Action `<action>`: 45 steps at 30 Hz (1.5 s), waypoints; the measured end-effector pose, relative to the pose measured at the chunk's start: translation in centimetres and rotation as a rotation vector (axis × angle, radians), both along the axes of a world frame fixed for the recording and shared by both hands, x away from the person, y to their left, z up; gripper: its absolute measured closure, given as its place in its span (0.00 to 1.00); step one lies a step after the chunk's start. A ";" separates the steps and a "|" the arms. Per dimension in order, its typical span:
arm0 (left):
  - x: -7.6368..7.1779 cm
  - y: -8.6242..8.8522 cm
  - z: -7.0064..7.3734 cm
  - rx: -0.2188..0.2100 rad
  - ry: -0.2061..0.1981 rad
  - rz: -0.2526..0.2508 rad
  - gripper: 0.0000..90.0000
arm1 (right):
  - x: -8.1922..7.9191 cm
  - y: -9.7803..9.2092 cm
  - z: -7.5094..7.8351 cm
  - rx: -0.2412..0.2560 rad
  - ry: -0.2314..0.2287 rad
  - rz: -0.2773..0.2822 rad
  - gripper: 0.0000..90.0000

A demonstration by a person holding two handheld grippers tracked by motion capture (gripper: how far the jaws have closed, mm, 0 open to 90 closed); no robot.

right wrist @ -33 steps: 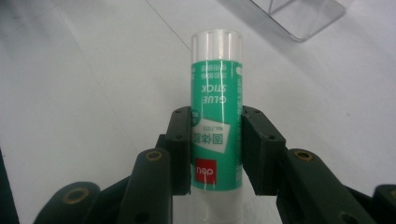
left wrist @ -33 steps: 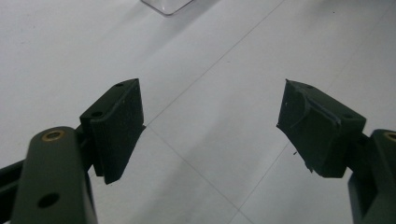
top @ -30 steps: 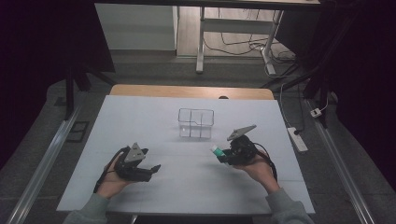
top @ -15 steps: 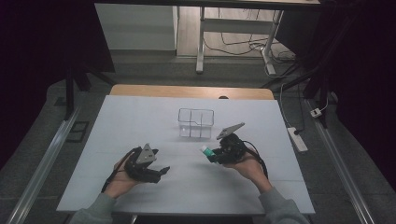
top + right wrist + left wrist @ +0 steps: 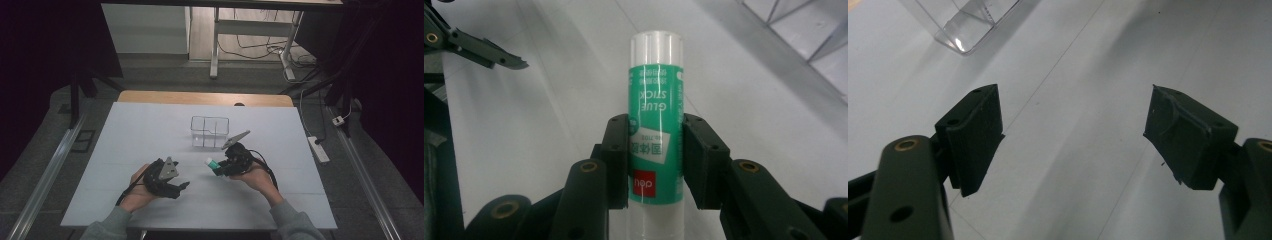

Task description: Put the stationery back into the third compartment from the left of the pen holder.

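Clamped from both sides, the right gripper (image 5: 656, 165) holds a green-and-white cylindrical glue stick (image 5: 656, 105) around the lower part of its label, its two black jaws pressing flat against the round body. That grip at the lower half leaves the clear white cap end free, which looks suited to lowering the stick, cap first or base first, into something narrow. In the right gripper view the stick's long axis runs straight out along the jaws, cap pointing away from the hand, with the printed words reading upside down.

From the high view, the right gripper (image 5: 218, 167) sits just right of the middle of the white table (image 5: 125, 130), toward the near edge, and the glue stick (image 5: 212, 163) pokes out toward the left and slightly away from the person, lying close to level above the tabletop. Whether it touches the surface cannot be told.

Just beyond it, near the table's centre, stands a small clear plastic box with inner dividers (image 5: 210, 132), apparently empty; it seems the likely place for the stick.

At the near edge, left of centre, the left gripper (image 5: 175, 187) rests low. In the left gripper view its jaws stand wide apart, holding nothing, with bare tabletop between them and a corner of the clear box (image 5: 970, 25) ahead.
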State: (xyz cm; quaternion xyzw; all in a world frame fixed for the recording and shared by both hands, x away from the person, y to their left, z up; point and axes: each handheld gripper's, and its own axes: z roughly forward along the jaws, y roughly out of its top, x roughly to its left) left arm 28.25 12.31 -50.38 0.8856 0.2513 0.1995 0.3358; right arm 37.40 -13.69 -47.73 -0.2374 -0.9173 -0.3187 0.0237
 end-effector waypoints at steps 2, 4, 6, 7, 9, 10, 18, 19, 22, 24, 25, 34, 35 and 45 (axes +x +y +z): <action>0.0 -0.3 0.0 0.004 -0.005 -0.008 0.26 | 0.0 0.3 -0.2 -0.003 0.016 0.012 0.73; 0.0 -0.5 0.0 0.008 -0.011 -0.014 0.26 | 0.0 0.6 -0.4 -0.014 0.028 0.022 0.73; 0.1 -0.6 0.1 0.012 -0.021 -0.020 0.26 | 0.0 1.0 -0.6 -0.032 0.035 0.032 0.73; 0.0 -0.7 0.2 0.010 -0.026 -0.022 0.26 | 0.0 1.1 -0.7 -0.038 0.038 0.040 0.73; 0.0 -0.8 0.3 0.013 -0.037 -0.030 0.26 | -0.1 1.4 -0.9 -0.051 0.047 0.049 0.73; 0.0 -0.9 0.3 0.014 -0.042 -0.035 0.27 | -0.1 1.6 -1.0 -0.057 0.048 0.052 0.73; 0.0 -2.0 0.2 0.054 -0.061 -0.089 0.28 | 0.0 2.5 -1.4 -0.077 0.100 0.098 0.73; 0.0 -2.2 0.1 0.062 -0.063 -0.098 0.28 | 0.1 2.6 -1.4 -0.075 0.104 0.107 0.73; -0.1 -2.7 0.1 0.084 -0.072 -0.126 0.28 | 0.2 3.0 -1.3 -0.088 0.119 0.135 0.73; 0.0 -3.0 0.0 0.092 -0.074 -0.136 0.29 | 0.3 3.3 -1.4 -0.094 0.128 0.158 0.73; 0.0 -3.1 0.0 0.094 -0.073 -0.139 0.29 | 0.3 3.4 -1.5 -0.105 0.134 0.167 0.73; 0.2 -4.2 -0.2 0.129 -0.081 -0.197 0.37 | 0.0 4.1 -1.2 -0.102 0.164 0.190 0.73; 0.2 -4.3 -0.2 0.140 -0.085 -0.205 0.38 | -0.1 4.2 -1.1 -0.100 0.169 0.195 0.73; 0.0 -4.8 -0.6 0.190 -0.115 -0.243 0.52 | -0.4 4.4 -0.9 -0.111 0.208 0.233 0.73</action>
